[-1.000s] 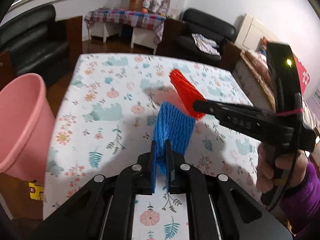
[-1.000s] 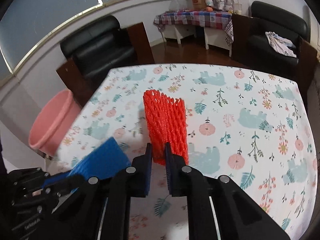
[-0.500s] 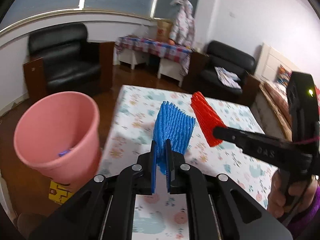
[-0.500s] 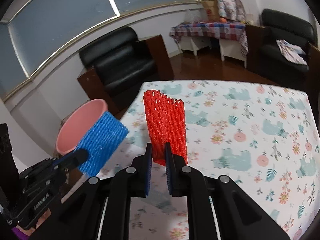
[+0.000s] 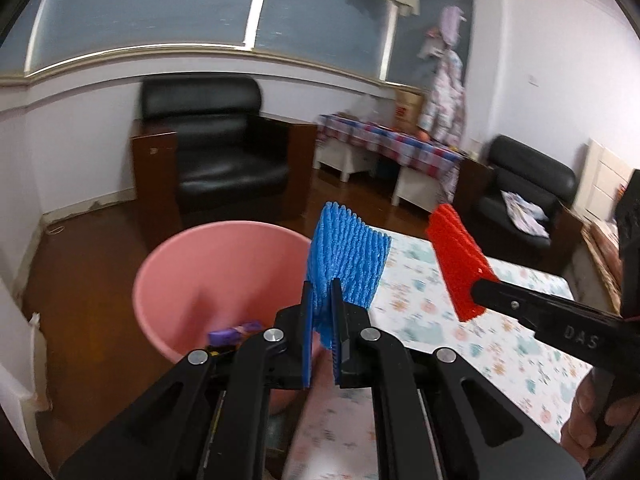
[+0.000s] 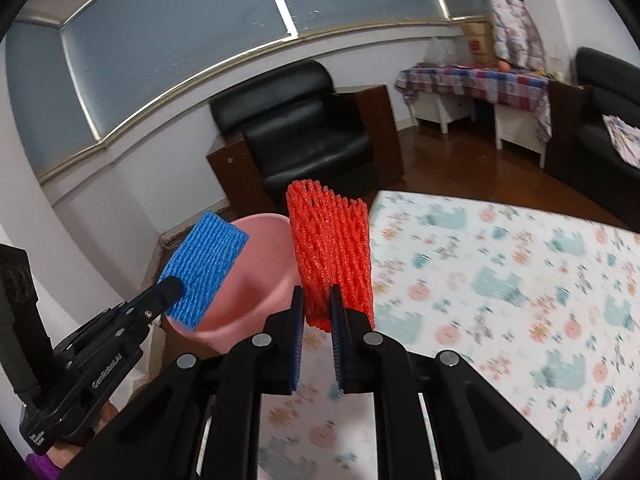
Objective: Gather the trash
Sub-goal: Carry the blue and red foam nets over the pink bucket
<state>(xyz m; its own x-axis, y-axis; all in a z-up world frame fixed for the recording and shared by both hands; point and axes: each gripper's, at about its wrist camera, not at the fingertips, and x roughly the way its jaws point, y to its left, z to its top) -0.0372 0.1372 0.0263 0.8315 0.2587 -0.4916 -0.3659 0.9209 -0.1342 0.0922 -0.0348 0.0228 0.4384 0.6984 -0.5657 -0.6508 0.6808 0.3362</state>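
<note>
The left hand-held gripper (image 5: 322, 322) is clenched on a blue foam net sleeve (image 5: 346, 264), which stands up and away from its tips. The right hand-held gripper (image 6: 316, 320) grips a red foam net sleeve (image 6: 330, 256) the same way. The pink bucket (image 5: 192, 264) sits off the edge of the floral-cloth bench (image 6: 500, 280), to the left of both. The left one is nearer: its blue sleeve hangs at the bucket's right rim, while the red sleeve is over the bench's edge, so I'd expect blue to drop first.

Blue foam net (image 5: 347, 258) and red foam net (image 6: 330, 257), from tabletop to pink bucket (image 5: 208, 276) side.
</note>
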